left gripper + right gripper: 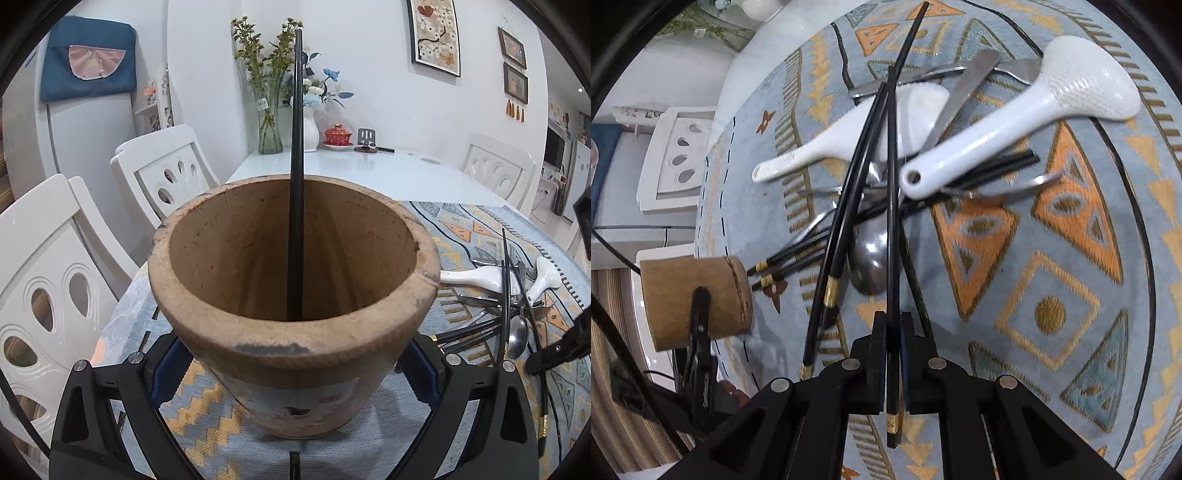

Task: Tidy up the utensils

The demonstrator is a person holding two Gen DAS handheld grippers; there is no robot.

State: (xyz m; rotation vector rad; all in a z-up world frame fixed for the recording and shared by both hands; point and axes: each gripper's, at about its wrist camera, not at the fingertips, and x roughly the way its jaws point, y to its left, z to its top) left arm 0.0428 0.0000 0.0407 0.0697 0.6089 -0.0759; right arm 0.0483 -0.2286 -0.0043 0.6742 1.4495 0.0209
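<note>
One black chopstick (296, 177) is standing in the wooden pot (291, 325) my left claw (295, 373) is gripping; my right claw (894, 325) is pinching another gold-banded chopstick (893, 236).

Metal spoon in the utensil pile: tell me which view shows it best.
Right wrist view: the metal spoon has its bowl in plain sight among the chopsticks. The left wrist view shows the spoon small, near the frame's right edge.

The pot (291, 291) looks like rough, matt wood, scuffed at the rim. Chopsticks (893, 229) are glossy black; paddles (1027, 122) shiny white plastic; spoon (871, 258) polished metal; cloth (1049, 314) woven.
</note>
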